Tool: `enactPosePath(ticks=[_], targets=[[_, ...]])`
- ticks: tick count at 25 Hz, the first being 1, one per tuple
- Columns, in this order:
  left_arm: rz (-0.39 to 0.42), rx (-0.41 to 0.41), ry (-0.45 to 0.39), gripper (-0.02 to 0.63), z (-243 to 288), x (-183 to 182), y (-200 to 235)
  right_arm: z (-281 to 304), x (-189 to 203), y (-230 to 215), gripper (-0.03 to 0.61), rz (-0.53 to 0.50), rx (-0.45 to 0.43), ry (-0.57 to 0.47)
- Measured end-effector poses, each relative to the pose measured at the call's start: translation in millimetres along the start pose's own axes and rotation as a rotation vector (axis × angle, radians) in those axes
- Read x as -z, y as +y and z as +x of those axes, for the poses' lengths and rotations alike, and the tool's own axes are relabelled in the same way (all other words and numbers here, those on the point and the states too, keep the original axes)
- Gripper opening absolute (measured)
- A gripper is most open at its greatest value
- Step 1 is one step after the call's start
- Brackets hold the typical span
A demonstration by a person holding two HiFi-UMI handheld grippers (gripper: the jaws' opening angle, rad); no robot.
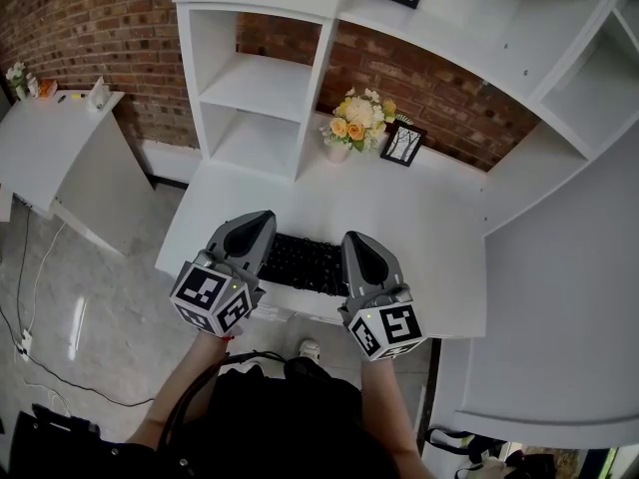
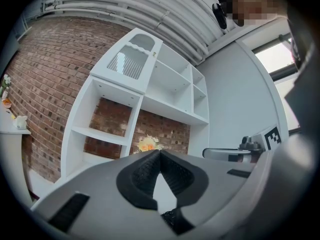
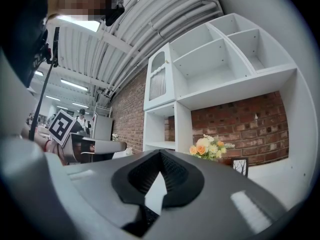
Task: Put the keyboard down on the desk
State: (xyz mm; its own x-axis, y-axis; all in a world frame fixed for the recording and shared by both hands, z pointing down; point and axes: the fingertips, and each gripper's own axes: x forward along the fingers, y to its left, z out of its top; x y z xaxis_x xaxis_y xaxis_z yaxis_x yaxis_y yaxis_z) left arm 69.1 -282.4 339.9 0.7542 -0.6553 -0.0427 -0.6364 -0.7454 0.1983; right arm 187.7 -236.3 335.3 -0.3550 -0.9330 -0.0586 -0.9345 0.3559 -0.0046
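Observation:
A black keyboard [image 1: 303, 264] lies face up along the front edge of the white desk [image 1: 429, 238]. My left gripper [image 1: 262, 218] covers its left end and my right gripper [image 1: 352, 238] its right end, so both ends are hidden. Each gripper points forward and upward. In the left gripper view the left gripper [image 2: 160, 151] has its tips touching with nothing between them, and a bit of the keyboard [image 2: 172, 219] shows below. The right gripper [image 3: 161, 151] is shut the same way above the keyboard [image 3: 145, 218]. Whether the keyboard rests on the desk I cannot tell.
A vase of flowers [image 1: 357, 120] and a small framed picture [image 1: 402, 144] stand at the desk's back by the brick wall. White shelving [image 1: 260, 88] rises behind on the left. A desk wing [image 1: 559, 297] runs along the right. A separate white table [image 1: 60, 148] and floor cables [image 1: 25, 337] are on the left.

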Motion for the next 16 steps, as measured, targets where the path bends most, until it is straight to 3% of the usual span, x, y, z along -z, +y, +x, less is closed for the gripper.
enactPosePath(ticks=[16], targets=[[0.016,0.038,0.016,-0.009,-31.1,-3.9,5.3,-9.5,-0.7,34.8,0.002,0.005,0.046,-0.01]])
